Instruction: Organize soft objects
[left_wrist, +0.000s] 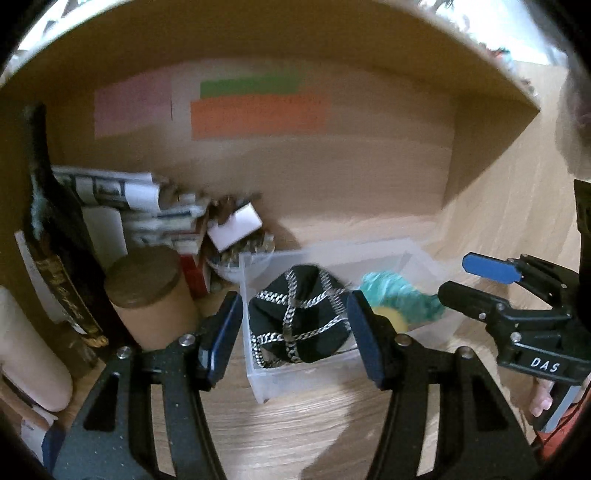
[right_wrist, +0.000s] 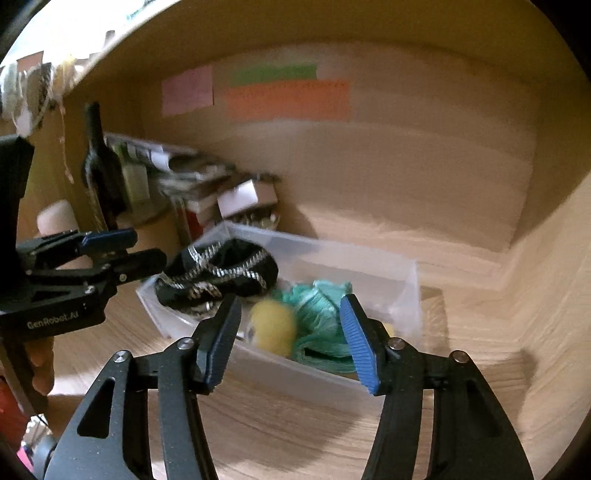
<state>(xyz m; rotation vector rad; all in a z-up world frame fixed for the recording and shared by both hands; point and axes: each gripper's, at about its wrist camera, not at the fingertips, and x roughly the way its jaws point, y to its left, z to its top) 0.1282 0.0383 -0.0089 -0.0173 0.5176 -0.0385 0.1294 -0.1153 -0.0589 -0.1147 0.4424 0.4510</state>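
A clear plastic bin stands on the wooden shelf. In it lie a black soft ball with silver chain pattern, a teal fabric bundle and a yellow soft ball. My left gripper is open and empty, just in front of the black ball; it shows in the right wrist view. My right gripper is open and empty, in front of the yellow ball and teal bundle; it shows in the left wrist view.
Left of the bin stand a brown cardboard tube, a dark bottle, stacked papers and small boxes. Coloured sticky notes hang on the back wall. Wooden shelf walls close in behind and at the right.
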